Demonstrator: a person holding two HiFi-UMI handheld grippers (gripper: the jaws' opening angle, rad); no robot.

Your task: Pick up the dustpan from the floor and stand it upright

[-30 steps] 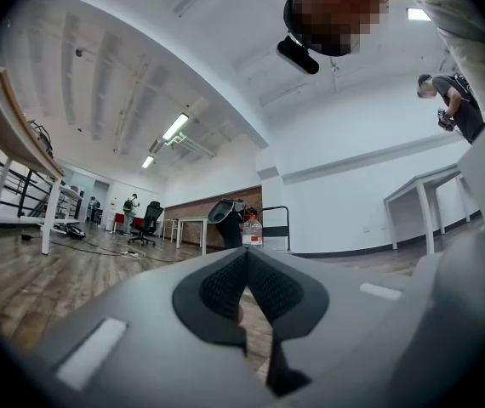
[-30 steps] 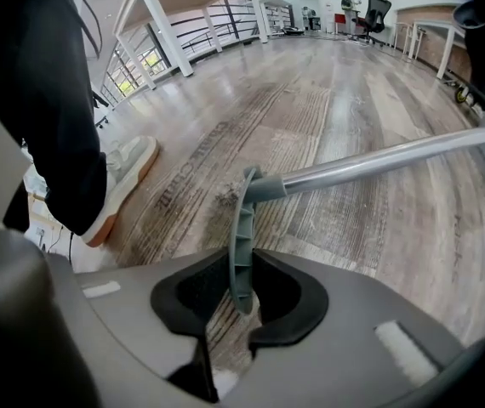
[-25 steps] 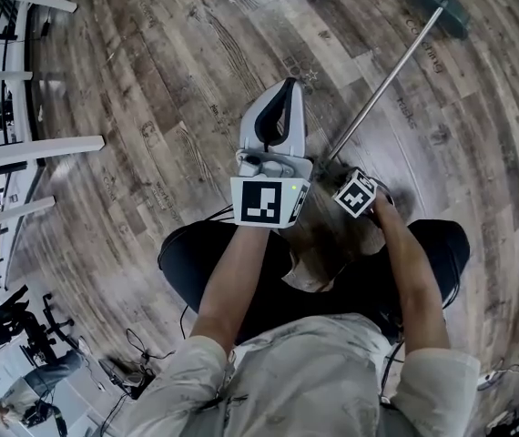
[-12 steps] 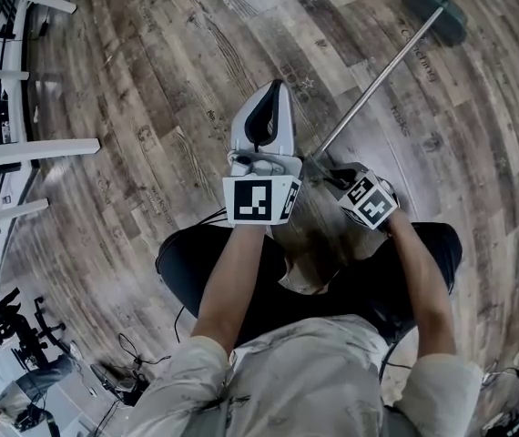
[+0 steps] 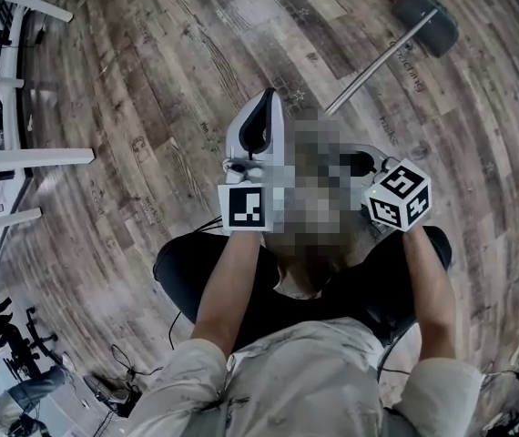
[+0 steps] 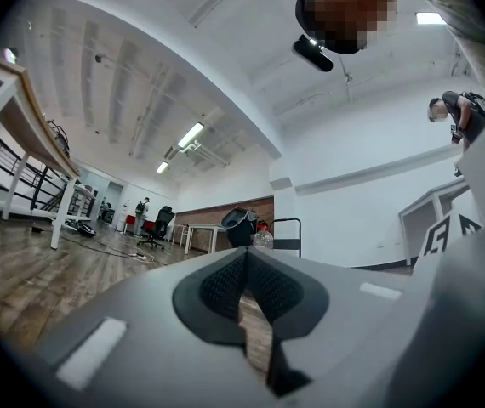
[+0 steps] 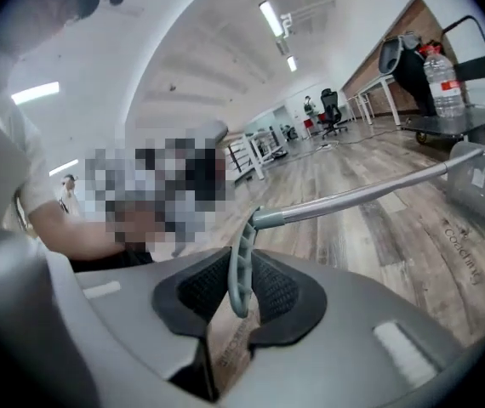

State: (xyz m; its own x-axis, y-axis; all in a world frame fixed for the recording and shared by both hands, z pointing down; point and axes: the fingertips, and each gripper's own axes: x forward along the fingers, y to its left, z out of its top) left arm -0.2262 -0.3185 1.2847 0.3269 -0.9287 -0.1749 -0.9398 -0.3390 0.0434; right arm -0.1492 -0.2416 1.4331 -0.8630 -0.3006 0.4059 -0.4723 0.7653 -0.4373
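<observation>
The fingers [image 7: 281,291] of the right gripper [image 7: 241,291] were clamped narrowly on the grey loop handle [image 7: 241,257] at the near end of the dustpan [image 5: 429,22], the loop standing edge-on between the two ribbed pads. From there the metal pole [image 5: 380,58] slanted away to the pan, which appeared to rest on the wooden floor [image 5: 141,98], well apart from the person and toward the upper right of the head view. The left gripper [image 6: 244,289] had its fingers pressed together with nothing between them; it pointed roughly level beside the right one and took no part. The step in hand looked like the raise, with the handle end up and the pan not yet upright. To do it well, the grip would need to be firm enough that the thin loop could not swivel. The handle should swing up over the pan, letting the pan pivot on the floor rather than drag, until the pole stood vertical.
</observation>
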